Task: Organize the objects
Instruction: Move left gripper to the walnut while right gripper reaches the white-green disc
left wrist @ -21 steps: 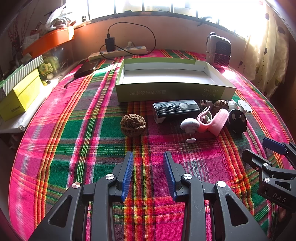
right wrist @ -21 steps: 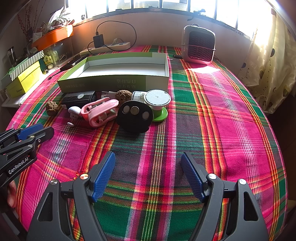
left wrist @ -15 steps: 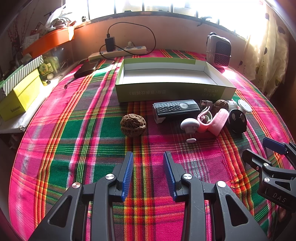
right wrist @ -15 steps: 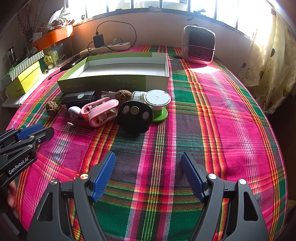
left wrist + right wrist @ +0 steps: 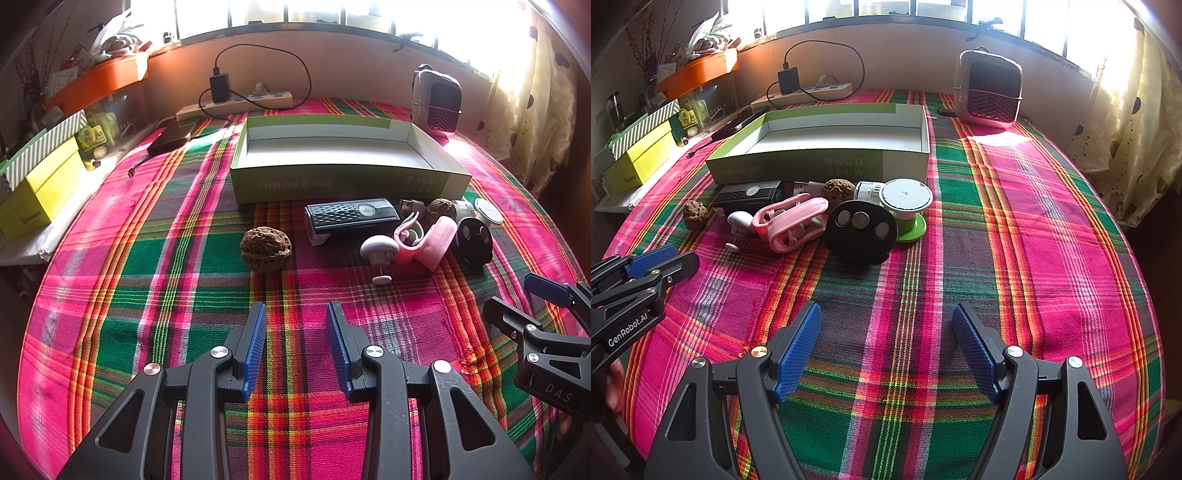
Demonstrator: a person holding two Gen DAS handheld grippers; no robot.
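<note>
— Starting with the walnut (image 5: 265, 249), probably: nearest to the left gripper (image 5: 295, 350), standing alone on the plaid cloth (image 5: 147, 280), well apart from the cluster to its right.

— Jaws ready?

— Spread on both sides, holding nothing. Narrower gap on the left, wider on the right gripper (image 5: 886, 350). Wide enough on the left for the walnut, by the look of it, but only just.

— So: opening a little more before going in?

— Safer, yes. Round, hard, ridged shell; likely to squirt out of flat pads if pinched off-centre. Closing across the widest part, low, near the cloth.

— And then where?

— Into the green box (image 5: 347, 182), open-topped and white inside, just behind the row of things. Lifting clear over the near wall, not dragging across it.

— Anything in the way?

— Black speaker bar (image 5: 352, 218) touching or nearly touching the box's front wall, to the right of the straight path. Keeping left of it.

— And for the right side?

— Crowded there: black oval case (image 5: 860, 230), green-based spool (image 5: 905, 206), pink clip (image 5: 792, 221), white mushroom knob (image 5: 740, 221), second walnut (image 5: 837, 190) tucked behind. Pieces touching or overlapping, so taking the outermost first, probably the spool or the oval case, to avoid dragging neighbours along.

— Risk of the two grippers meeting?

— Some: each visible at the edge of the other's view. Working one at a time over the box.
</note>
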